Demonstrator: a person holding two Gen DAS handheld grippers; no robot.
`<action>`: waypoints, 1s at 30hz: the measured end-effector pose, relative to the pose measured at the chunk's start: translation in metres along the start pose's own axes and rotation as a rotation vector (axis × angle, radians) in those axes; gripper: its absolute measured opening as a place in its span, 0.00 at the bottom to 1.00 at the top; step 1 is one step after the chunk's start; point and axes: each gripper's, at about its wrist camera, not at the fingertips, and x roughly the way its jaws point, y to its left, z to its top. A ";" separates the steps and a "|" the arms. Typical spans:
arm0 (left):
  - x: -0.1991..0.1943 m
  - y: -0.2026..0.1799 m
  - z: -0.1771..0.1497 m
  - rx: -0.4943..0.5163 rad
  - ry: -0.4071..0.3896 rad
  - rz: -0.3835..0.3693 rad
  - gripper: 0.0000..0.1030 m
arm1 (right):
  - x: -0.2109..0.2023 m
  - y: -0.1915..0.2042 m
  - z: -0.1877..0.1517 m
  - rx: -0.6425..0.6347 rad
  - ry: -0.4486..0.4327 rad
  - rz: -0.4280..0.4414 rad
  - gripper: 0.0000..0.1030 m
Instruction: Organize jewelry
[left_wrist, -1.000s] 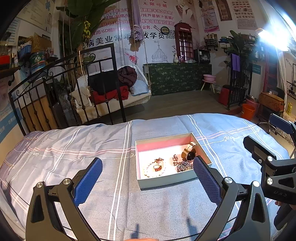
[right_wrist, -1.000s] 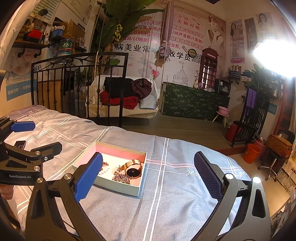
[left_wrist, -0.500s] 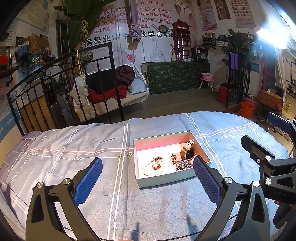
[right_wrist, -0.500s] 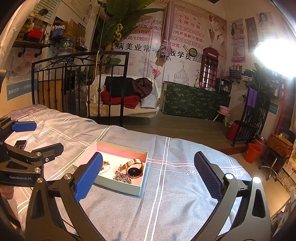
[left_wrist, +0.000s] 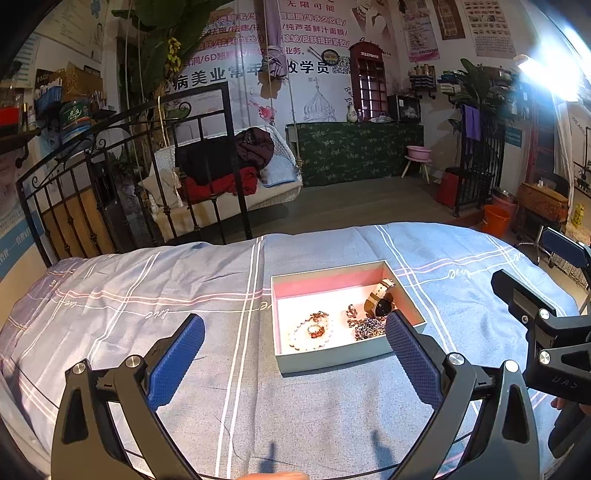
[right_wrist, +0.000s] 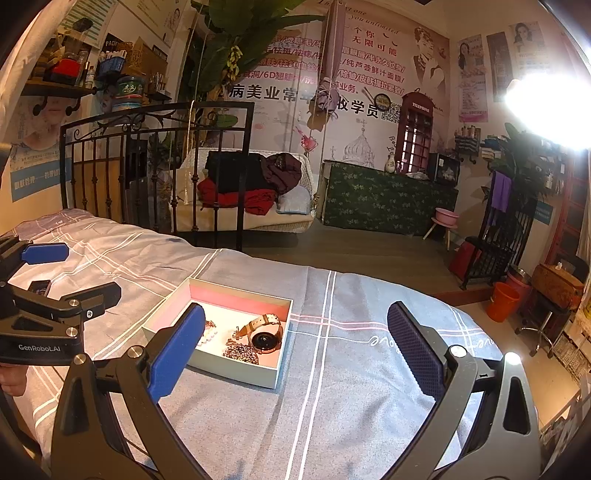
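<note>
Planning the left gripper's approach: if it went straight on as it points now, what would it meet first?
Probably the near wall of the open box, centred between the left gripper's spread fingers; depth is uncertain.

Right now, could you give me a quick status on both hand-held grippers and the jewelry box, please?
Left hand-held gripper open, empty. Right hand-held gripper open, empty. Jewelry box on bedspread, watch and bracelets inside. Nothing in the way.

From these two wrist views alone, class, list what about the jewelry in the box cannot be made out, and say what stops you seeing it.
- Left wrist view: the watch is partly hidden behind the left gripper's finger.
- Right wrist view: the pearl bracelet is mostly hidden behind the right gripper's finger.
- Both views: the bead pile is too small to count as pieces.
- Left wrist view: the small ring is too small to tell its design.
</note>
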 end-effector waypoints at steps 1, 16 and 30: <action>0.000 0.000 0.000 -0.002 -0.001 0.002 0.94 | 0.000 0.000 0.000 -0.001 0.000 0.001 0.95; 0.002 0.001 -0.001 0.000 0.007 0.006 0.94 | 0.000 0.000 -0.001 -0.006 0.005 0.011 0.95; 0.001 -0.002 -0.003 0.008 0.010 0.001 0.94 | -0.001 0.002 0.000 -0.011 0.003 0.014 0.95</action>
